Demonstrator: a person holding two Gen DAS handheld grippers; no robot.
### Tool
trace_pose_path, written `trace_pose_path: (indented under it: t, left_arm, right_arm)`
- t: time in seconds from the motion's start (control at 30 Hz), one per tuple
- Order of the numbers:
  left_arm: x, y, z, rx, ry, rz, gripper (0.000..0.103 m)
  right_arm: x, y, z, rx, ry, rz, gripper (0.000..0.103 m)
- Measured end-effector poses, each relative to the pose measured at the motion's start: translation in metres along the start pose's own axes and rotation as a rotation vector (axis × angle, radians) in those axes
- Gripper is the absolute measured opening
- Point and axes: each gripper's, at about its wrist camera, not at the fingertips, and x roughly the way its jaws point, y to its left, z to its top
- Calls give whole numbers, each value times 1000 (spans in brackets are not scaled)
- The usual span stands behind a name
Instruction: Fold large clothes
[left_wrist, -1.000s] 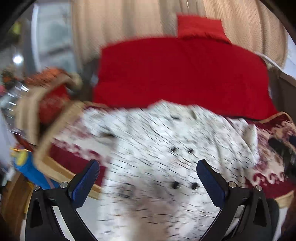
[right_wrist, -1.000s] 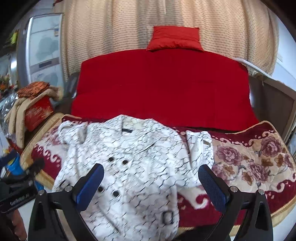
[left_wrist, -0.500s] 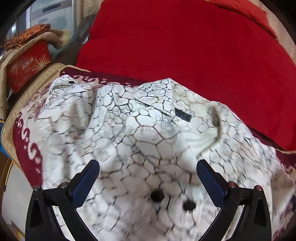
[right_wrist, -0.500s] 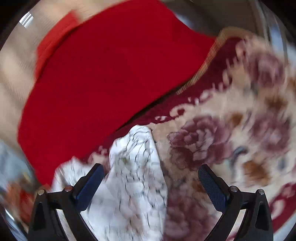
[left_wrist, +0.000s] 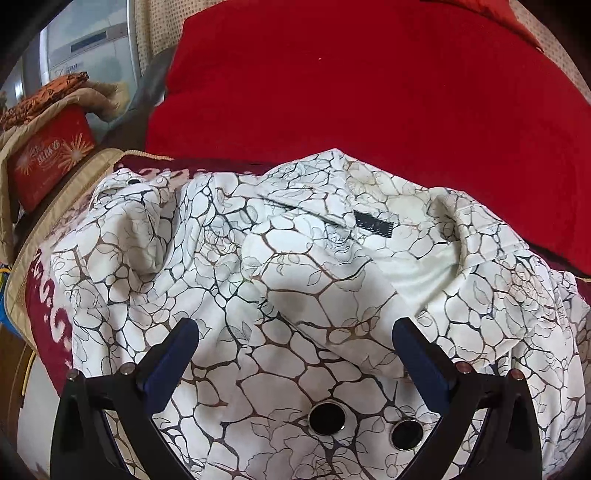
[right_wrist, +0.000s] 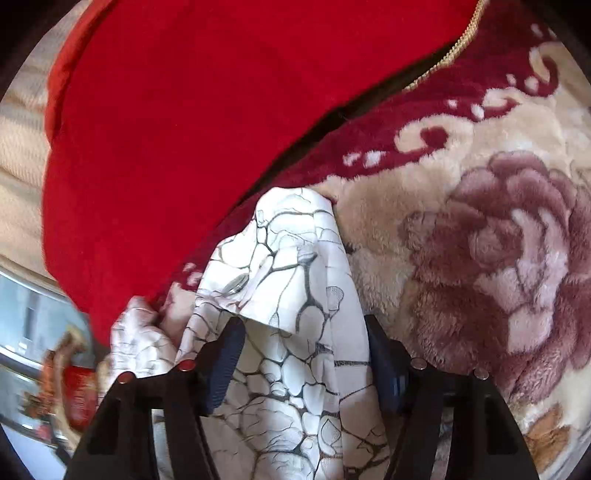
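Right wrist view: the right gripper (right_wrist: 301, 354) has just been closing, its jaws now either side of the coat's sleeve (right_wrist: 295, 280), which runs away from the fingers toward the far red cushion (right_wrist: 184, 110); whether the pads press yet I cannot tell. The coat (left_wrist: 295, 295) lies spread on the floral blanket (right_wrist: 498, 258), collar far, buttons (left_wrist: 327, 419) near. The left gripper (left_wrist: 295, 354) hovers spread over the coat's chest, gripping nothing. The sleeve lies along the right gripper's line, so that hand seems best placed to fold it inward to the left.
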Motion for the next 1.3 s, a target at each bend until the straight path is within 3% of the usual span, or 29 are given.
trace_pose_path:
  t: [0.03,0.07,0.1,0.2,0.3,0.5,0.63,0.77,0.9,1.0,1.07,1.13,1.17,1.2,1.27,1.3]
  left_arm:
    - [-2,-1,0,5,-13,0,103]
    - [-5,-2,0,9,-30,1,103]
    - [-9,-2,0,12,-49,3,103]
    - [-21,1,1,11,-111,13,103]
    - [-31,11,3,-16,-159,-1,103]
    - [-46,31,10,-92,-215,-64,103]
    - [-50,53,14,-144,-229,-47,103]
    - [-52,88,15,-225,-233,-6,103]
    - [-50,116,18,-310,-223,-4,103]
    - [-39,120,18,-332,-160,-72,103]
    - [-29,114,17,-317,-98,-141,103]
    - [-25,109,16,-309,-63,-198,103]
    - [-25,108,17,-314,-58,-213,103]
    - [-25,107,17,-321,-58,-225,103]
    - [-27,109,18,-325,-63,-227,103]
    - [-26,110,18,-320,-60,-228,103]
  right_arm:
    - [1,7,-1,-31,-1,-14,49]
    - [1,12,-3,-54,5,-11,9]
    - [3,15,-7,-56,26,2,7]
    - [-5,20,-12,-31,9,58,7]
    - [-36,43,-19,-61,-56,213,7]
    - [-95,107,-52,-229,-162,480,7]
    - [-101,153,-88,-354,-168,620,7]
    - [-81,201,-126,-435,-64,742,8]
    - [-56,231,-162,-464,112,749,12]
    - [-24,244,-179,-466,250,703,12]
    - [-20,245,-186,-479,265,700,12]
    - [-24,245,-189,-504,258,701,20]
    - [-27,244,-191,-525,251,700,31]
    - [-33,235,-187,-536,244,703,61]
    - [-44,231,-186,-552,203,713,103]
    - [-51,226,-185,-550,161,734,103]
